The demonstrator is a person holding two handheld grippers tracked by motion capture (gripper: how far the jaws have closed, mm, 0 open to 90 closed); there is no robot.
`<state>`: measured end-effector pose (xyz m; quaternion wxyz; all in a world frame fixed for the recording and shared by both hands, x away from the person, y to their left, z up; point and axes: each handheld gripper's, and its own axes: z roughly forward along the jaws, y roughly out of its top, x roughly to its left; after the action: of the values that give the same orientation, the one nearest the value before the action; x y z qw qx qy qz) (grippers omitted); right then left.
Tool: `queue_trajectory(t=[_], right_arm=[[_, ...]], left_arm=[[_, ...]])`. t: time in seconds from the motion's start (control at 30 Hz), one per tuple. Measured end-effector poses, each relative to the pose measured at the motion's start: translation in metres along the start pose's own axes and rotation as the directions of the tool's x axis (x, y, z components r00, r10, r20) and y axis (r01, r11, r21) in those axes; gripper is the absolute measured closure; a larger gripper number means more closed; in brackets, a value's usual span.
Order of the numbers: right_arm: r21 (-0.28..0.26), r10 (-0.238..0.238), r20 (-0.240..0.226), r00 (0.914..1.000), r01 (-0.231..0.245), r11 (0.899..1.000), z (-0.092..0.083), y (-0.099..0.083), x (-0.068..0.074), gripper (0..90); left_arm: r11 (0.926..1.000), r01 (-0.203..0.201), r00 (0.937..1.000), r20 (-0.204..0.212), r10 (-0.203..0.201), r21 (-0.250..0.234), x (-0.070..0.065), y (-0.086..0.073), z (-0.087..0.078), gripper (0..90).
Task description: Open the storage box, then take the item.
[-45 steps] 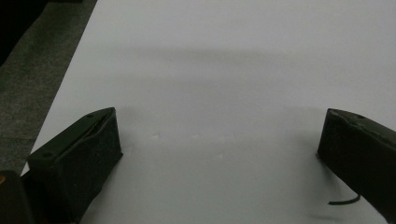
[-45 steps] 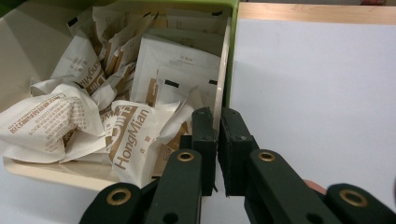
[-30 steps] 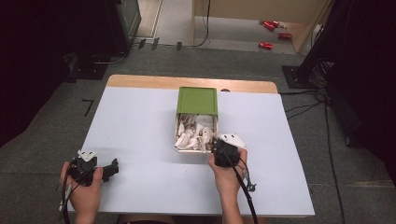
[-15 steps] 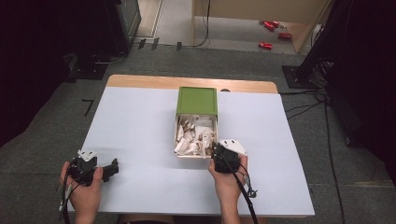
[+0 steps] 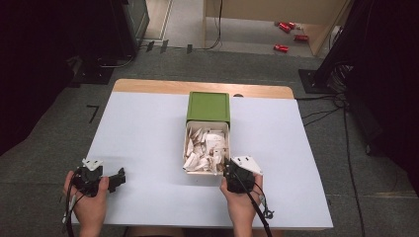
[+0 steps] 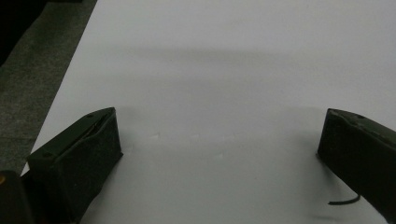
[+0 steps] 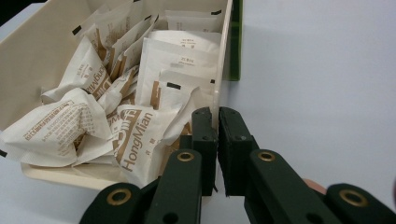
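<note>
Atop white bench [image 5: 143, 133]: right tongs [image 7: 216, 114] clamped on drawer [image 7: 37, 51] wall, drawer drawn mostly clear of green box [image 5: 208, 106]; left tongs [image 6: 219, 121] wide apart, empty. Remaining, by judgement: little pull, then release.

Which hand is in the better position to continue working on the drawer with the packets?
The right gripper: its jaws are shut on the front wall of the cream drawer full of packets. The left gripper rests open, far off on the bare table.

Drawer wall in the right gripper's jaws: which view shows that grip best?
The right gripper view: the right gripper is shut on the drawer wall. The high view shows the gripper at the drawer's corner, small.
</note>
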<state>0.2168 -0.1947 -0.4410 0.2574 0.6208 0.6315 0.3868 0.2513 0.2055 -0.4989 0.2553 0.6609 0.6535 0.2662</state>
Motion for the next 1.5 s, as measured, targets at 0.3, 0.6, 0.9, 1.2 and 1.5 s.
queue_trajectory(t=[0.3,0.6,0.9,1.2,1.5], right_arm=[[-0.030,0.046,-0.102,0.9937,-0.050,0.998,-0.007,0.004,-0.005,64.8],[-0.044,-0.017,-0.100,0.9948,0.013,0.999,-0.017,0.019,0.005,52.5],[-0.072,-0.040,-0.088,0.9953,0.034,0.997,-0.022,0.030,0.011,52.6],[-0.063,-0.069,-0.105,0.9921,0.063,0.996,-0.016,0.028,0.021,54.6],[-0.006,-0.093,-0.118,0.9886,0.093,0.996,-0.002,0.010,0.031,57.8]], left_arm=[[1.0000,0.001,1.0000,0.000,-0.001,0.000,0.000,0.000,0.000,0.0],[1.0000,-0.001,1.0000,0.000,0.001,0.001,0.000,0.000,0.000,0.0],[1.0000,0.001,1.0000,-0.001,-0.001,0.001,0.000,0.000,0.000,0.0],[1.0000,0.001,1.0000,-0.001,-0.001,0.001,0.000,0.000,0.000,0.0],[1.0000,0.003,1.0000,0.000,-0.003,-0.001,0.000,0.000,0.000,0.0]])
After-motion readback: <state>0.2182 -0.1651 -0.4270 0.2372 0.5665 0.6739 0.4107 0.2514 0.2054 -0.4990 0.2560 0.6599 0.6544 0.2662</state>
